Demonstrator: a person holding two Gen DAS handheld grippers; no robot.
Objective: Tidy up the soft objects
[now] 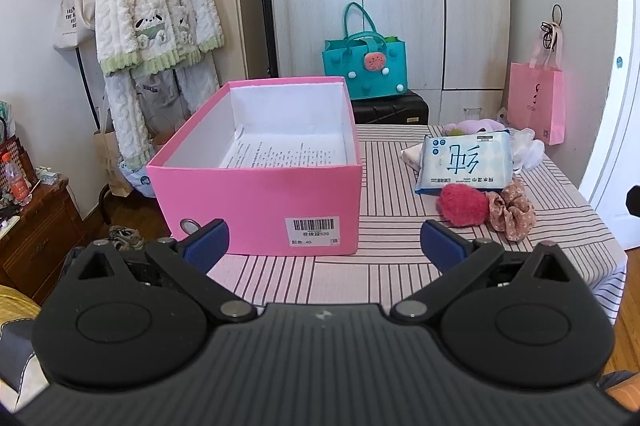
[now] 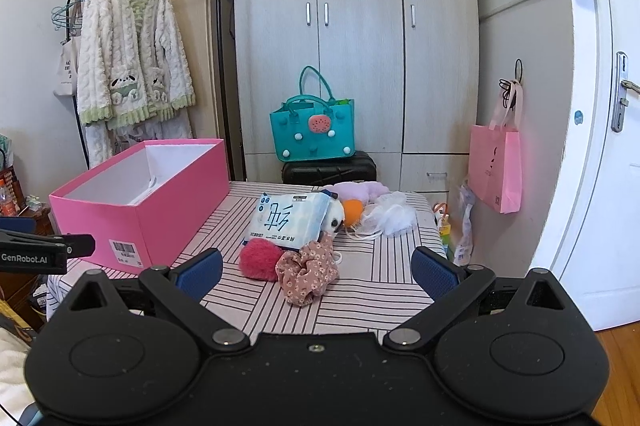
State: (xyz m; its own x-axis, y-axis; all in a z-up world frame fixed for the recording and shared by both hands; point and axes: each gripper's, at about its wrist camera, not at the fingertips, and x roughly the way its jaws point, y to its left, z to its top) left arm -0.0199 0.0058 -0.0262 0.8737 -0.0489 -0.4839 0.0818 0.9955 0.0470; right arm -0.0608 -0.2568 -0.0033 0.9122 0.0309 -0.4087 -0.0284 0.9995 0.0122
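Your right gripper (image 2: 316, 266) is nearer: fingers spread wide and empty, with the floral scrunchie (image 2: 307, 272) at 12 o'clock, just ahead between them, touching the red pom (image 2: 260, 260). Your left gripper (image 1: 324, 244), also spread and empty, faces the pink box (image 1: 256, 201), probably the destination, at 11 o'clock.

— Desk stock?
— One pink box (image 1: 256, 201), one tissue pack (image 2: 288, 220), two scrunchies: red (image 2: 259, 260), floral (image 2: 308, 276). One mesh sponge (image 2: 394, 216), one plush toy (image 2: 334, 218).
— Bags?
— One teal (image 2: 312, 133), one pink (image 2: 495, 167).
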